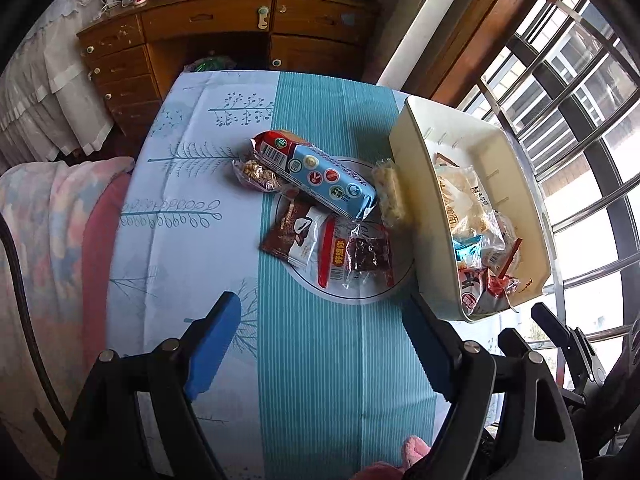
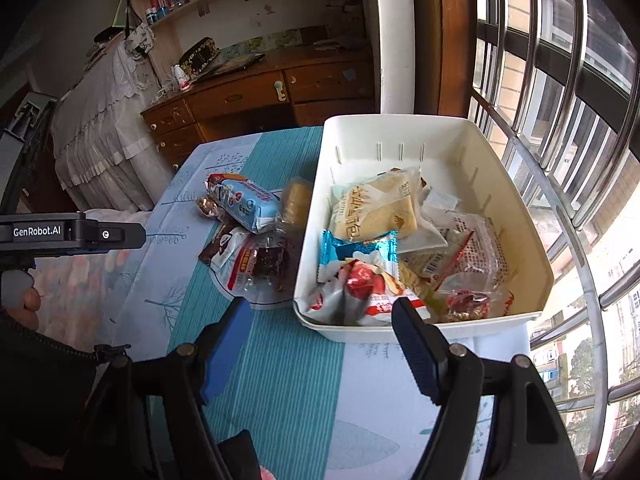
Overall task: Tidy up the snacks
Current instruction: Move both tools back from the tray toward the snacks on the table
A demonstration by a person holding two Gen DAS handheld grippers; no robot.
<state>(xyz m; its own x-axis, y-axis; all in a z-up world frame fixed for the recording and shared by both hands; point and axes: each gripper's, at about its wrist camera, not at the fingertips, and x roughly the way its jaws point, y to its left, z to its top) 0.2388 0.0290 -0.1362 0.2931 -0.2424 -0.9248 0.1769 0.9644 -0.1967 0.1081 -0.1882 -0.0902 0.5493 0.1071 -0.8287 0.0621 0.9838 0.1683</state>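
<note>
A pile of snacks lies mid-table: a long light-blue biscuit pack [image 1: 320, 174] [image 2: 250, 202], a brown chocolate wafer pack [image 1: 294, 236], a clear pack with a dark cake and red label [image 1: 358, 258] [image 2: 264, 264], a nut pack [image 1: 256, 174] and a pale yellow bar [image 1: 390, 194] [image 2: 296, 200]. A cream plastic bin [image 1: 408, 148] [image 2: 532, 264] at the right holds several snack packs. My left gripper [image 1: 320, 320] is open and empty, short of the pile. My right gripper [image 2: 322, 316] is open and empty, at the bin's near rim.
The table wears a blue and white patterned cloth [image 1: 192, 200]. A wooden desk with drawers [image 1: 224, 36] stands beyond the far edge. A barred window [image 1: 580, 120] runs along the right. A pastel blanket [image 1: 44, 216] lies at the left.
</note>
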